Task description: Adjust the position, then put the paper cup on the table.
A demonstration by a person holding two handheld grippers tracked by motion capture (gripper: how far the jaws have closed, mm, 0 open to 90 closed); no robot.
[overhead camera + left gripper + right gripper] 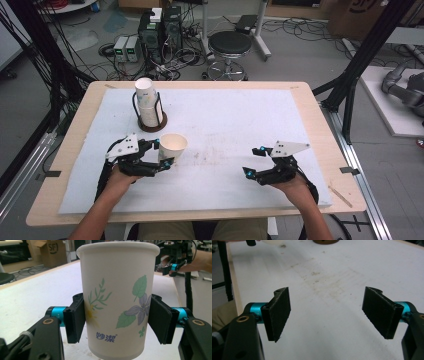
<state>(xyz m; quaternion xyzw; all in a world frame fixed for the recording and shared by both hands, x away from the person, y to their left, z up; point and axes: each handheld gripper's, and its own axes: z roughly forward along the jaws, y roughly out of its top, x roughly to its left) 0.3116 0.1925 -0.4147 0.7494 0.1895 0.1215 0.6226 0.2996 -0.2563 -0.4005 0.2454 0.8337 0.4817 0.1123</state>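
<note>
My left gripper [162,153] is clamped on a cup [172,146] pulled from the stack [147,102] beyond it, not yet set down; my right gripper [252,160] hangs apart, empty.

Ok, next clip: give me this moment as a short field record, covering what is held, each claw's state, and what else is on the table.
held item: paper cup with flower print, upright
left claw: shut on the paper cup, pads pressing its two sides
right claw: open, nothing between the jaws
cup stack: white cups standing in a dark wire holder, beyond the left claw
surface: white mat on a wooden table, faint stains mid-mat
</note>
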